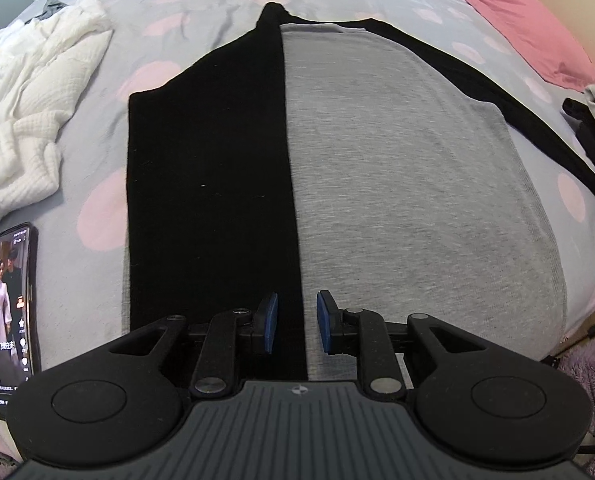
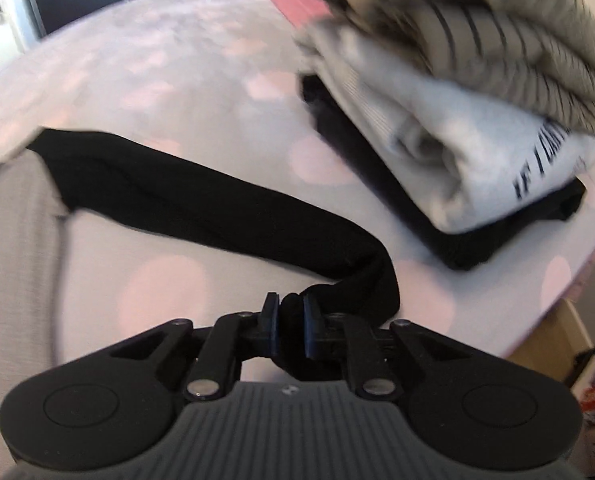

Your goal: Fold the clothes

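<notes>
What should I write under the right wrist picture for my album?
Right gripper pinching the shirt's black sleeve beside folded clothes.

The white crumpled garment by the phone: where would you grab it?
Take the white garment at a raised fold on its edge nearest the shirt, coming from the right. The open left tongs sit that side, and the puffed-up ridges offer something to pinch.

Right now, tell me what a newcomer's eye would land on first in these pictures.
A grey long-sleeved shirt with black sleeves lies flat mid-bed, one sleeve folded across its body, the open left gripper over its hem. The right gripper pinches the other black sleeve's cuff. A lit phone glows at the bed's left edge.
</notes>
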`<state>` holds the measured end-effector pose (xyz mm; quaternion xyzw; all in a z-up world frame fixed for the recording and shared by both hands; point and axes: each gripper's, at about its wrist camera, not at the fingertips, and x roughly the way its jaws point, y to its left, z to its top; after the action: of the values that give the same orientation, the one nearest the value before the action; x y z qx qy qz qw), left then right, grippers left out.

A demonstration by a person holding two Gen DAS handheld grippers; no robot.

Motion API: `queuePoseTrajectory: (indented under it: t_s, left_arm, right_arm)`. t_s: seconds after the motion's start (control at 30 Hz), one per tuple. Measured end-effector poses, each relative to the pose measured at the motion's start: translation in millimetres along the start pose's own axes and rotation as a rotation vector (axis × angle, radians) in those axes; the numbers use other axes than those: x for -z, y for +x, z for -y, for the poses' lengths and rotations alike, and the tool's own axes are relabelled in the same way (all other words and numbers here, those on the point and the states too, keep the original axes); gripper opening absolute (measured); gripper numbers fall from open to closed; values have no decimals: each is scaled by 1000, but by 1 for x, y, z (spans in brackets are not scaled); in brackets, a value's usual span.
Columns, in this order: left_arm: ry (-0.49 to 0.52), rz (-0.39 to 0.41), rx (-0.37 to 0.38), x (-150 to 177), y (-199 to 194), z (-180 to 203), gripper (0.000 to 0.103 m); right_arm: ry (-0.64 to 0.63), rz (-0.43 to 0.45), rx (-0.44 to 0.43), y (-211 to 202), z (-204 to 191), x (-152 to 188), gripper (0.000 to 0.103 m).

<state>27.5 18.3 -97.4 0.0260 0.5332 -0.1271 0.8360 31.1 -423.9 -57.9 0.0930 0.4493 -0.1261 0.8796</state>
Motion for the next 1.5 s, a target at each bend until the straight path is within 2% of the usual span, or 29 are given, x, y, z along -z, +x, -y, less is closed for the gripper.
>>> queuePoseTrajectory:
  t_s: [0.2,0.37,0.57,0.8,0.87,0.93,0.97,1.03,1.1,1.17,1.2,1.3,1.4,1.5]
  left_arm:
    - [-13,25,23,-2,-5,-3,19]
    - [-12,44,15,-4,-8,-5,20]
    - [-26,59,3,-4,-10,-14,19]
    - [-36,52,2,-4,-9,-22,19]
    - [-24,50,10,-3,-10,-20,19]
    - [-9,48,22,-3,-11,-17,19]
    - [-1,47,28,-3,-11,-15,19]
    - [15,46,39,-2,-12,-12,20]
    - [31,44,51,-2,-13,-8,25]
    - [45,45,69,-1,-14,-4,37]
    - [55,44,82,0,-15,0,38]
    - [92,38,133,2,-16,10,39]
    - [137,31,188,4,-16,23,42]
    - [204,24,211,7,-13,40,44]
  right_arm:
    - [-82,56,-194,-27,-58,-9,14]
    - [-230,57,-373,-48,-123,-15,14]
    - [-438,-69,-577,-55,-185,6,14]
    - [-730,-288,-751,-62,-234,62,14]
    - [-802,-328,-753,-64,-241,79,17]
    - [-836,-353,-740,-61,-244,90,25]
    - [-841,-365,-740,-59,-244,92,33]
    - [-833,-384,-749,-57,-242,93,34]
    - [-816,-385,-756,-56,-238,88,41]
    - [-781,-373,-761,-56,-231,79,45]
    - [-758,-363,-761,-56,-227,75,46]
    - [-676,-337,-717,-50,-209,61,47]
    - [-624,-318,-622,-40,-195,56,47]
    - [-593,-321,-554,-31,-183,57,47]
